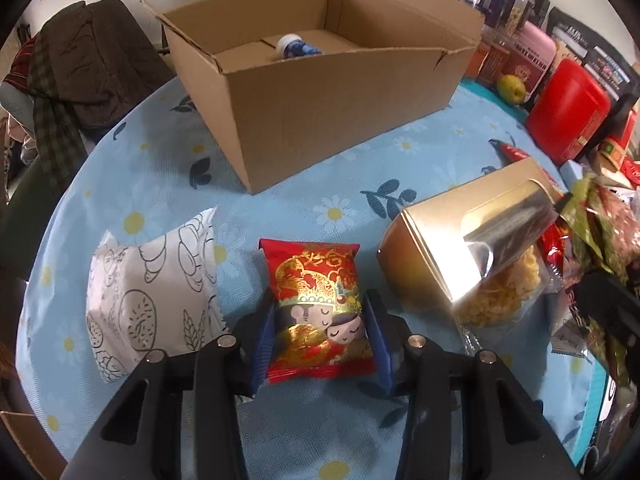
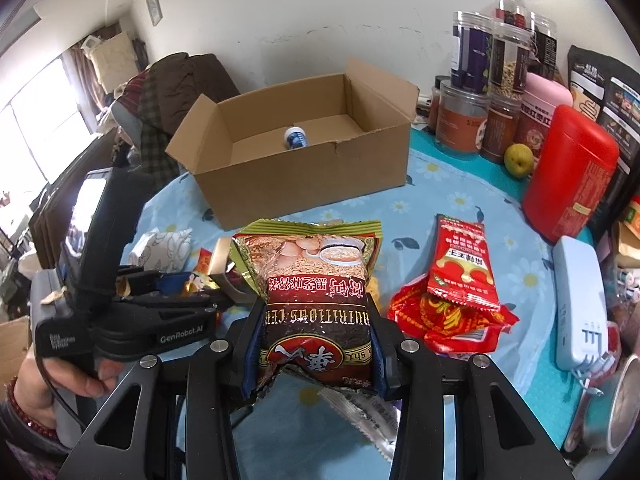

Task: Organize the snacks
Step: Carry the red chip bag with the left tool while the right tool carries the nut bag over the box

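Note:
An open cardboard box stands at the back of the table, with a small blue-and-white bottle lying inside; both also show in the right wrist view, box and bottle. My left gripper is shut on a red snack packet with a cartoon couple, just above the blue cloth. My right gripper is shut on a brown and green cereal bag, held upright. The left gripper body shows in the right wrist view, held by a hand.
A white patterned packet lies left of the left gripper, a gold tin and a clear bag of yellow flakes right. Red packets, a red canister, jars, a pear and a white power strip crowd the right.

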The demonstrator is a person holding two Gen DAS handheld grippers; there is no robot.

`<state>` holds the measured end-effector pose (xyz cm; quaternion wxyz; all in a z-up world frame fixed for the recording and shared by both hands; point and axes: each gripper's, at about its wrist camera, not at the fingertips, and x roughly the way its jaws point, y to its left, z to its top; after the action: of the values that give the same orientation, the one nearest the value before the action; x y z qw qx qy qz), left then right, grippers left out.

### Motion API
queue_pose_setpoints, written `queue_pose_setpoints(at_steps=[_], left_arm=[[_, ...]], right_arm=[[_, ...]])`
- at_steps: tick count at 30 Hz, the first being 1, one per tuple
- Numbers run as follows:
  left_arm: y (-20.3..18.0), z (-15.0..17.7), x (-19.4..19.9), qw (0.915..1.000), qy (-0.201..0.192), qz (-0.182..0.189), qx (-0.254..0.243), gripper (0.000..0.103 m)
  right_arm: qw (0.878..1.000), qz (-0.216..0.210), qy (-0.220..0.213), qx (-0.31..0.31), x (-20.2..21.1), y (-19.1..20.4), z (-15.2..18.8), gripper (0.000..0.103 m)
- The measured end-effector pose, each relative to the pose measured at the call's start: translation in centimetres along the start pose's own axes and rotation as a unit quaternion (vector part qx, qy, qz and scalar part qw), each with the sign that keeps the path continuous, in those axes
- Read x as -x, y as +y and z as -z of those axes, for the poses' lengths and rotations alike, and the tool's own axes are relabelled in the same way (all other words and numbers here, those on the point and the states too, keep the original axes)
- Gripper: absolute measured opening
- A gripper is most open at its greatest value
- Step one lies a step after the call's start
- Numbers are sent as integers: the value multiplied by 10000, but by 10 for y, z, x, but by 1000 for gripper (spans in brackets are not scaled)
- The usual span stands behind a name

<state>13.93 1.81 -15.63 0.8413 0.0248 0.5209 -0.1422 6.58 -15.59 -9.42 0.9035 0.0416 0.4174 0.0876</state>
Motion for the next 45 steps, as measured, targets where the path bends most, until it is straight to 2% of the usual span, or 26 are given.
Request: queue_pose_setpoints(at_steps=[8,13,19,22,31,35,45], left_arm=[[5,5,20,9993,-345,121,-70,37],[12,10,43,9983,-565,132,10,36],[17,11,78,9945,-1048,4,-59,36],[20,9,95,9920,-1258,64,-9,36],[17,-12,132,9809,-1938,-87,-144,36],[13,-23,145,9758,-2174,-24,-233,36],[-4,-73,169,9592,-2757,19,-628,36]], right_arm=[[10000,-59,-8,-30,1,1,3,42],[9994,-316,-111,-77,6,7,5,42],[9983,-517,-234,120,11,23,4,42],[9973,-601,-334,270,15,32,-2,42],[9922,-676,-767,712,32,52,-30,42],[9883,-658,-1004,937,40,55,-49,42],[9793,-561,-1518,1219,57,57,-103,42]])
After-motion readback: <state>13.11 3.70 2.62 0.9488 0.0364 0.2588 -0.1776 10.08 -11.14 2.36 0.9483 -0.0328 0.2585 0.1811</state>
